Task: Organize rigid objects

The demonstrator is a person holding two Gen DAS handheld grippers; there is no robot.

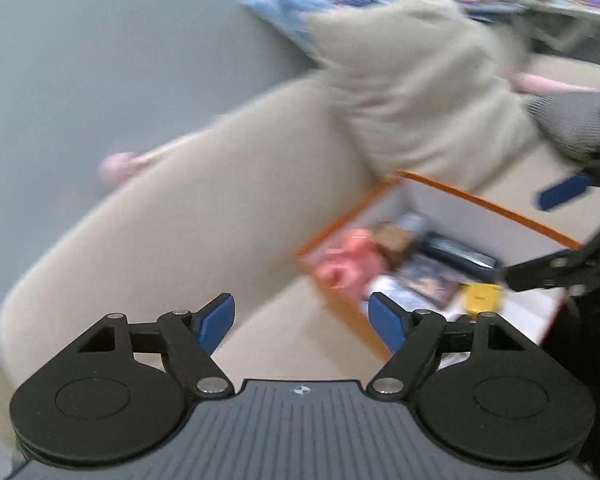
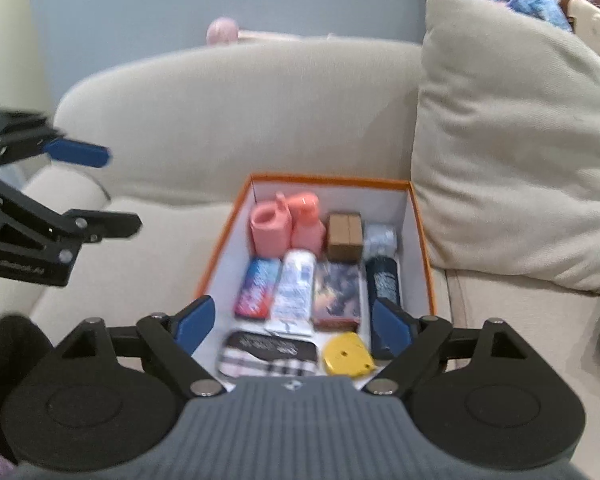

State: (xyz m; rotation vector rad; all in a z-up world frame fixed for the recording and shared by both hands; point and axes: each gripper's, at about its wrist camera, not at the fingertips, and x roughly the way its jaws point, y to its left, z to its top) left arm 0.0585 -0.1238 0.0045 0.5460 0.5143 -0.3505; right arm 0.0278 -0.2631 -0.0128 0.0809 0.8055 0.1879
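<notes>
Box (image 2: 420,216) sits packed on the sofa (image 2: 220,120); your right tool (image 2: 292,326) hovers above it, released and empty, left tool (image 1: 300,322) likewise released, beside it.

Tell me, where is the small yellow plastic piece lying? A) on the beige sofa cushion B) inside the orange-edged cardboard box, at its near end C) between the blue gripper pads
B: the small yellow plastic piece lies inside the orange-edged cardboard box, beside a checked tin.
</notes>
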